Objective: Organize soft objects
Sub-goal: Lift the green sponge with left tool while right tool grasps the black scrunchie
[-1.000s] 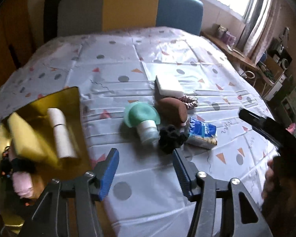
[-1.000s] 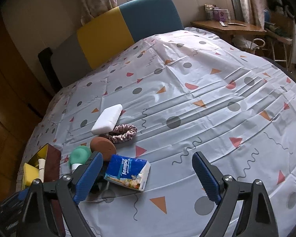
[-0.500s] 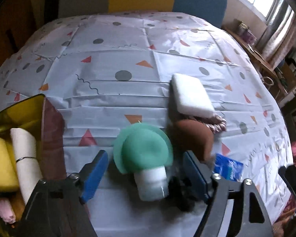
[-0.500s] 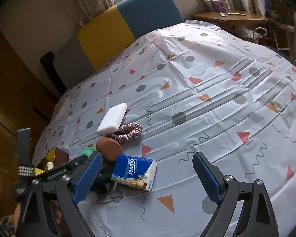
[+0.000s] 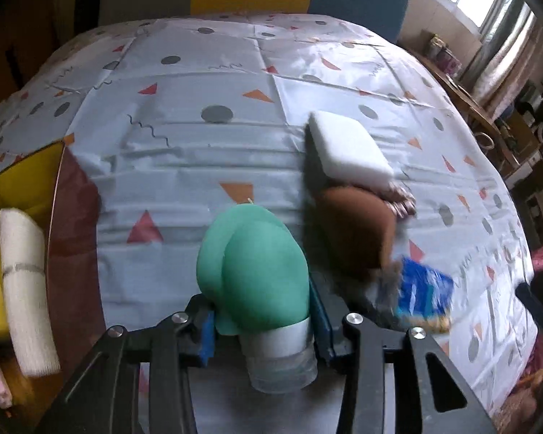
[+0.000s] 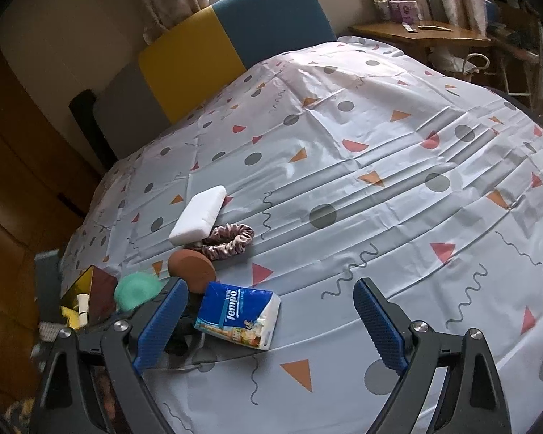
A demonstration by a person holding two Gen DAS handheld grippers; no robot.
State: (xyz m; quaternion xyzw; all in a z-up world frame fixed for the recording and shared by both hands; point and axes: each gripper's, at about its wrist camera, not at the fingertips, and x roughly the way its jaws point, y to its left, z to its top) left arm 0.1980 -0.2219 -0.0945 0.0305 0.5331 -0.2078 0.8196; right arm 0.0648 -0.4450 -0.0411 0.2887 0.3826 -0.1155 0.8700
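Observation:
My left gripper (image 5: 260, 329) is shut on a green silicone bottle (image 5: 253, 267) with a clear cap, low over the tablecloth. The bottle also shows in the right wrist view (image 6: 135, 291). Beside it lie a brown round puff (image 5: 354, 228), a white sponge (image 5: 349, 152), a pink scrunchie (image 6: 230, 240) and a blue Tempo tissue pack (image 6: 240, 313). A black scrunchie (image 6: 181, 332) sits partly hidden behind my right finger. My right gripper (image 6: 271, 325) is open and empty just above the table, with the tissue pack between its fingers.
A yellow-lined box (image 5: 25, 173) at the left edge holds a white roll (image 5: 21, 289), a yellow sponge and a pink item. A yellow and blue chair back (image 6: 235, 36) stands behind the table. A wooden desk (image 6: 423, 36) stands at the far right.
My left gripper moved forward and down onto the green bottle and closed on it. My right gripper stayed open and shifted only slightly.

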